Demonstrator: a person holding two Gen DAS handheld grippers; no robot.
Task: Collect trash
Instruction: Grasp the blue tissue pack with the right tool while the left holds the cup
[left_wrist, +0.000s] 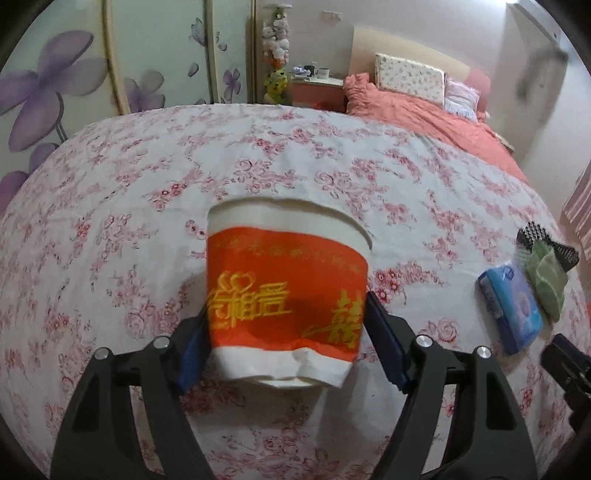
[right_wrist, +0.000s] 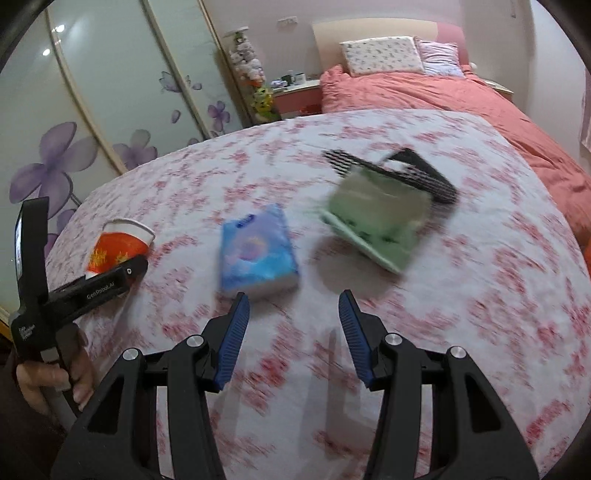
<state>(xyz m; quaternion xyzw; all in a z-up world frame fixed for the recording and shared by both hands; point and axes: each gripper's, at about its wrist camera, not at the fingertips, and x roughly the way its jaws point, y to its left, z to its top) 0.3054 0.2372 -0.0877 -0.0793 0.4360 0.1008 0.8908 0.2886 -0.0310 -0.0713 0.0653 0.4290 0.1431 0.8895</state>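
Left wrist view: my left gripper (left_wrist: 286, 325) has its jaws clamped on the crumpled red-and-white paper cup (left_wrist: 286, 280), held between them above the floral tabletop (left_wrist: 147, 184).

Right wrist view: my right gripper (right_wrist: 293, 332) is empty, jaws spread wide, with the blue tissue pack (right_wrist: 258, 251) just ahead of the left jaw. The green packet (right_wrist: 376, 221) leans in the black mesh bin (right_wrist: 424, 173) further ahead. One item grabbed, nothing binned that I can confirm; cup and pack remain, I'd judge.
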